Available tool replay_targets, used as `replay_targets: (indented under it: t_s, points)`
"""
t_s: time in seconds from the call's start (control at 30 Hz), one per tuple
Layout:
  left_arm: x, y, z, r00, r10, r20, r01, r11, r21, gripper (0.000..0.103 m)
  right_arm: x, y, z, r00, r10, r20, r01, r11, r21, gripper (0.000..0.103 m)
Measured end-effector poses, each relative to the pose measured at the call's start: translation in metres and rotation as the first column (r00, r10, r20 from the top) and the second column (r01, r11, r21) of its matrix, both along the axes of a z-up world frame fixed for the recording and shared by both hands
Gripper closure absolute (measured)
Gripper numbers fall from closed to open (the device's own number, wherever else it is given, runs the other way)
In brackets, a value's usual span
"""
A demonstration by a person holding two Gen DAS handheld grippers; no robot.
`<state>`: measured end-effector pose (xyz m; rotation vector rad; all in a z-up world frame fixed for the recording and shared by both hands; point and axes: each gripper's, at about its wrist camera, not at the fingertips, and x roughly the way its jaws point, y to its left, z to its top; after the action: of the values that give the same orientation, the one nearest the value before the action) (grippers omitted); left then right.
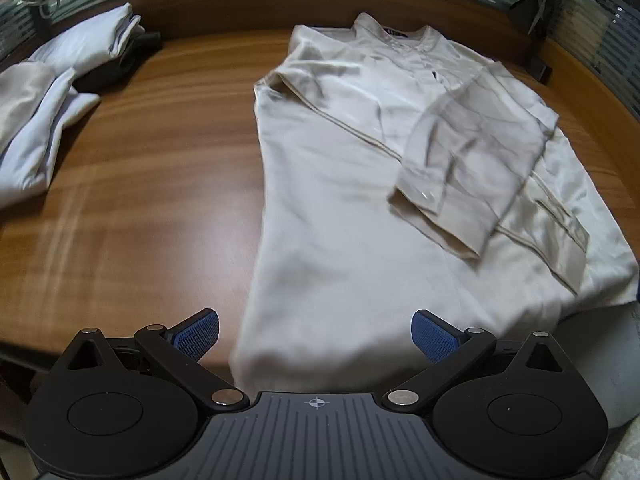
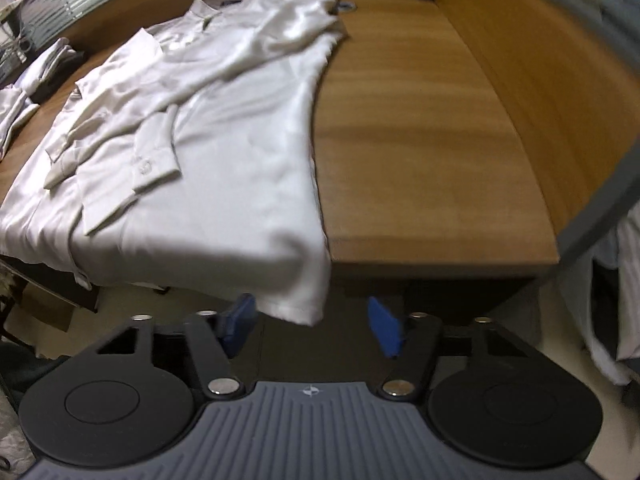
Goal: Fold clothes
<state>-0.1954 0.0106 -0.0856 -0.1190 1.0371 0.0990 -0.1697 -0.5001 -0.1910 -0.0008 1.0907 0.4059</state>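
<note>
Both grippers sit at the shirt's (image 1: 340, 208) hem, which overhangs the near desk (image 1: 160, 184) edge. Left gripper (image 1: 316, 334) jaws wide apart over the hem, nothing pinched. Right gripper (image 2: 310, 326) jaws apart, hem corner hanging between the pads, not clamped. Sleeves already folded in. Risk: slick fabric, shallow pinch slips mid-fold; uneven lift drags the sleeves loose. Folded pile (image 1: 52, 92) far left.

satiny cream cloth shirt (image 1: 344, 200) on glossy wood-grain table (image 1: 160, 152).
</note>
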Motion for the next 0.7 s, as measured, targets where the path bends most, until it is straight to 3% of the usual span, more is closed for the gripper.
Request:
replay_targets:
  t_s: [0.2, 0.27, 0.3, 0.57, 0.7]
  points:
    - [-0.017, -0.003, 0.0, 1.0, 0.008, -0.016, -0.007, 1.0, 0.022, 0.001, 0.013, -0.001, -0.018, 0.999, 0.029, -0.044, -0.026, 0.997, 0.068, 0.053]
    - [-0.019, 0.004, -0.003, 0.999, 0.029, -0.022, -0.028, 0.999, 0.017, 0.001, 0.017, 0.002, -0.018, 0.998, 0.033, -0.061, -0.028, 0.997, 0.072, 0.077]
    - [-0.02, 0.009, -0.006, 0.999, 0.039, -0.029, -0.039, 0.999, 0.012, 0.001, 0.019, 0.003, -0.017, 0.997, 0.03, -0.071, -0.025, 0.997, 0.072, 0.098]
    - [-0.017, 0.036, -0.045, 0.994, 0.071, -0.087, -0.073, 0.997, -0.02, 0.003, 0.016, 0.015, 0.008, 0.996, 0.021, -0.087, -0.016, 0.999, 0.052, 0.097]
    - [-0.012, 0.038, -0.06, 0.994, 0.034, -0.108, -0.039, 0.999, -0.037, 0.015, 0.018, 0.026, 0.022, 0.996, 0.029, -0.084, -0.026, 0.999, 0.034, 0.097]
